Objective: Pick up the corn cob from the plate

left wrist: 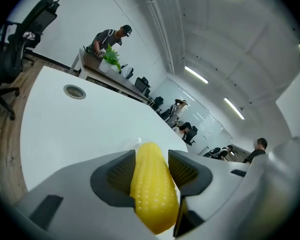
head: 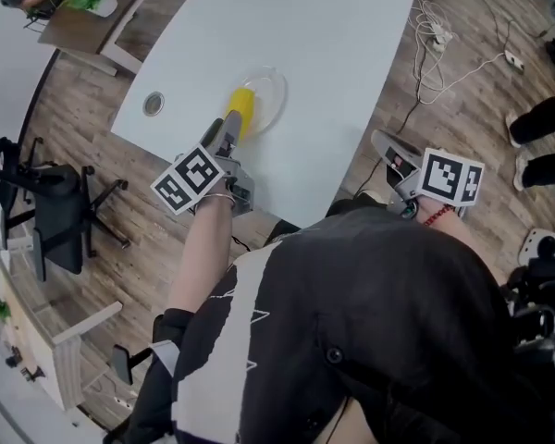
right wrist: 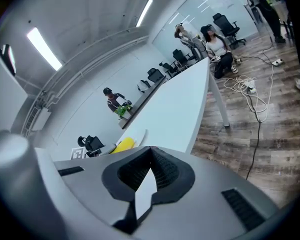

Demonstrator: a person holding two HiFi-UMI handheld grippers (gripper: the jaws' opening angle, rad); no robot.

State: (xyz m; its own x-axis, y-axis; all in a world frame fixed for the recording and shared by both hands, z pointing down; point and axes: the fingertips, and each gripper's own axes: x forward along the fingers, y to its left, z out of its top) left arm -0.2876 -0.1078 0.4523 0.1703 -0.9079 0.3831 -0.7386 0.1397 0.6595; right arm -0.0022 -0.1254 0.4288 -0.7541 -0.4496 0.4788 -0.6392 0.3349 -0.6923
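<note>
A yellow corn cob (head: 241, 109) lies over the near-left part of a clear glass plate (head: 270, 91) on the white table (head: 333, 54). My left gripper (head: 226, 135) is shut on the cob's near end. In the left gripper view both dark pads press on the sides of the corn cob (left wrist: 152, 184), which points away from the left gripper (left wrist: 151, 170). I cannot tell whether the cob still touches the plate. My right gripper (head: 387, 152) hangs off the table's near edge, over the floor. Its jaws meet at the tips, with nothing between them in the right gripper view (right wrist: 150, 165). That view shows the corn cob (right wrist: 122, 145) and plate (right wrist: 140, 135) at the left.
A round cable grommet (head: 154, 104) sits near the table's left edge. A black office chair (head: 51, 211) stands on the wood floor at left. Cables and a power strip (head: 437, 35) lie on the floor at right, by a person's shoes (head: 527, 169). People sit at far desks (left wrist: 110, 39).
</note>
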